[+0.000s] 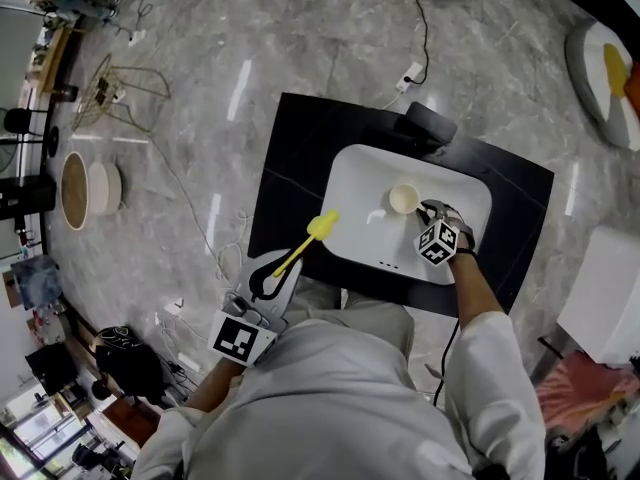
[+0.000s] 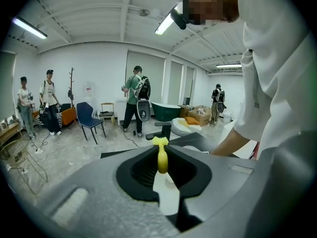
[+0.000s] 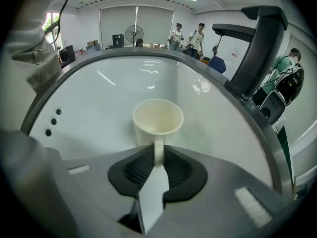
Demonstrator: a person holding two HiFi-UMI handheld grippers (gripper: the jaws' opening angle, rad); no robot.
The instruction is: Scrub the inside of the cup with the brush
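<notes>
A cream cup [image 1: 404,200] stands upright in the white sink [image 1: 352,240]. My right gripper [image 1: 427,213] is at its near right side. In the right gripper view the cup [image 3: 157,119] shows its empty inside, and its handle runs between the jaws of my right gripper [image 3: 157,155], which are shut on it. My left gripper [image 1: 277,274] is over the sink's near left edge, shut on the handle of a yellow brush [image 1: 308,238] that points up and to the right, apart from the cup. The brush [image 2: 162,158] also rises from the jaws of my left gripper [image 2: 162,171].
The sink is set in a black counter [image 1: 300,148] with a black faucet [image 1: 430,123] at its far side, tall at the right in the right gripper view [image 3: 257,48]. A cable and power strip [image 1: 410,73] lie on the floor beyond. Several people [image 2: 136,100] stand in the room.
</notes>
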